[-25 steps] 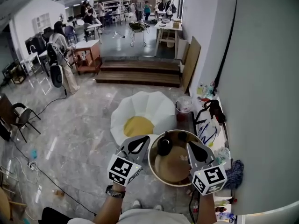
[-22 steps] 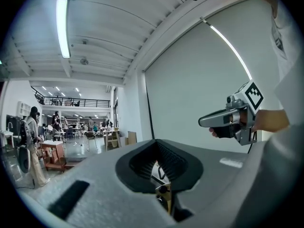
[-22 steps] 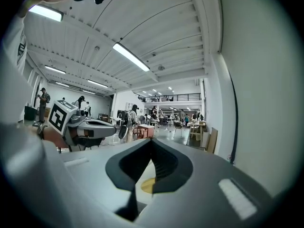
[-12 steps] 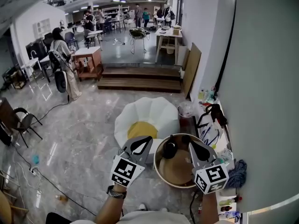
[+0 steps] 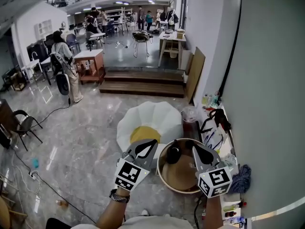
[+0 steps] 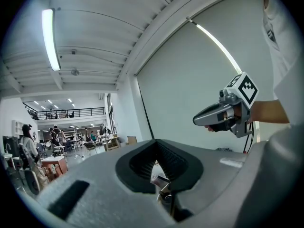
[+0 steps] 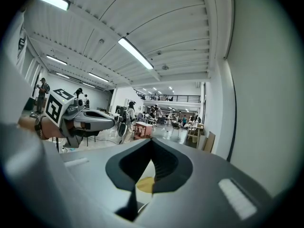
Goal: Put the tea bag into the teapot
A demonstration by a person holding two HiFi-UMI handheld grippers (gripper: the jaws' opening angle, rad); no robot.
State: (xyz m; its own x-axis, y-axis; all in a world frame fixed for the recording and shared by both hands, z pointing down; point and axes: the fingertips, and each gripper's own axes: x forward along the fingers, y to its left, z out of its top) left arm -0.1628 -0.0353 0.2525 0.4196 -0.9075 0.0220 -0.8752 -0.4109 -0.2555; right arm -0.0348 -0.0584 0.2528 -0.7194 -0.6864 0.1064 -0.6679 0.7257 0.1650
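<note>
Teapot (image 5: 172, 153), small, dark and rounded, stands at the far left part of a round brown tabletop with a pale rim (image 5: 180, 174). No view shows the tea bag clearly enough to place it. The left gripper (image 5: 148, 144) hangs just left of the tabletop's rim, its jaws pressed together at the tips with nothing between them. The right gripper (image 5: 195, 148) hovers over the tabletop's right part, just right of the teapot, jaws likewise closed and empty. Beyond the tabletop a white flower-shaped mat with a yellow centre (image 5: 147, 120) lies on the grey marble floor (image 5: 86, 142).
</note>
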